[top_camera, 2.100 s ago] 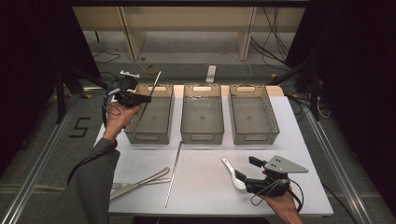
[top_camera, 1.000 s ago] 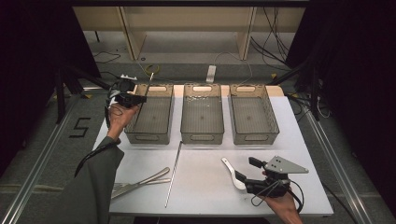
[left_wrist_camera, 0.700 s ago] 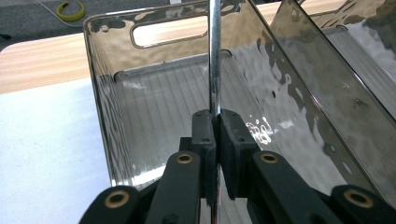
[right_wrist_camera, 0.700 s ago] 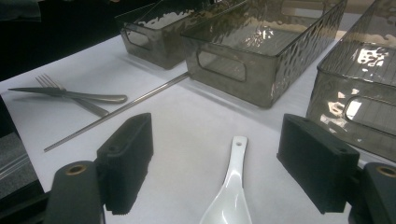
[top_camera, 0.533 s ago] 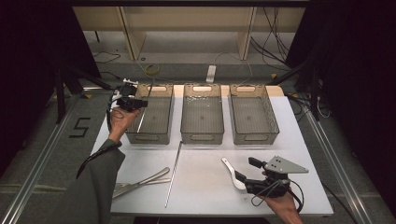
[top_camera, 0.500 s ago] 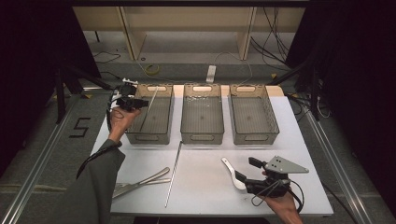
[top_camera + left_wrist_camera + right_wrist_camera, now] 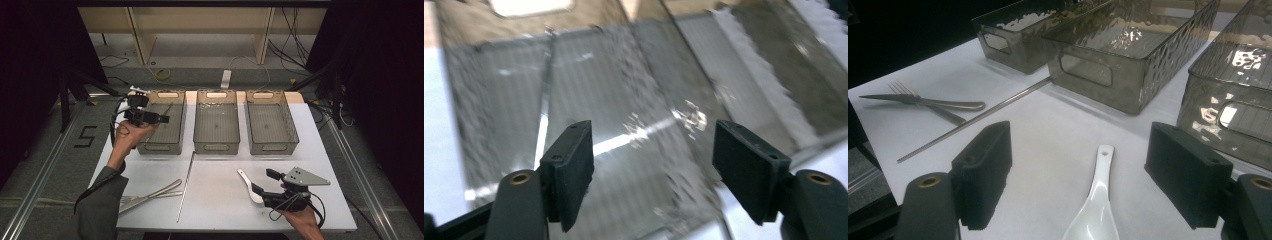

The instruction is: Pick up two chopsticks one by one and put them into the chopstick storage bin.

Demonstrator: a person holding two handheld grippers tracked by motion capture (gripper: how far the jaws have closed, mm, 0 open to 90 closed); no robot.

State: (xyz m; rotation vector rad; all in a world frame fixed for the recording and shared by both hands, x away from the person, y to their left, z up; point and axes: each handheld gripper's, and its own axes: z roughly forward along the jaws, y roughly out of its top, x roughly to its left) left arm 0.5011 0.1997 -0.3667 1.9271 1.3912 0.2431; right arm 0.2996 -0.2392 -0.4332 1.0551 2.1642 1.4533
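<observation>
Left gripper (image 7: 162, 119) over left bin (image 7: 161, 146) at desk's far left; jaws just opened, nothing between; metal chopstick (image 7: 543, 131) lies in bin. Right gripper (image 7: 1083, 175) jaws released, straddling white spoon (image 7: 1094, 212) near front-right edge. Risk: shallow closing could skid spoon's glazed handle away.
</observation>
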